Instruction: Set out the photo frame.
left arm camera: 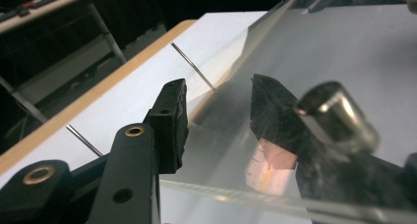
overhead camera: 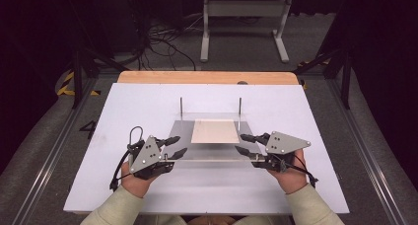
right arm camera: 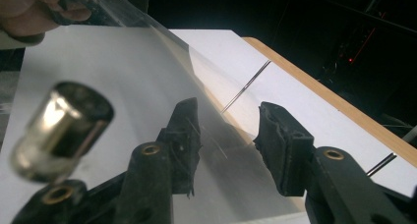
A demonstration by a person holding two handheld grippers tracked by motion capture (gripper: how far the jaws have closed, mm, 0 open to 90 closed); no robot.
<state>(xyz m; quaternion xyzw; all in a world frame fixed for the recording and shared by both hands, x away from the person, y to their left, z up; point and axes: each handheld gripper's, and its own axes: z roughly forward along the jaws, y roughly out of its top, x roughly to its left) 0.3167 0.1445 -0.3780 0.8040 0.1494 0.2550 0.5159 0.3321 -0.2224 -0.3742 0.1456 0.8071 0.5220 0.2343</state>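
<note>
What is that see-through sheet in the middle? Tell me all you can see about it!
The clear sheet looks like stiff transparent plastic, rectangular, with a pale square showing through its middle. It sits over the white board, in front of two thin upright metal rods. A shiny metal cylinder stands by its near edge. The left gripper and right gripper each have open jaws straddling a side edge; whether it is lifted is unclear.
</note>
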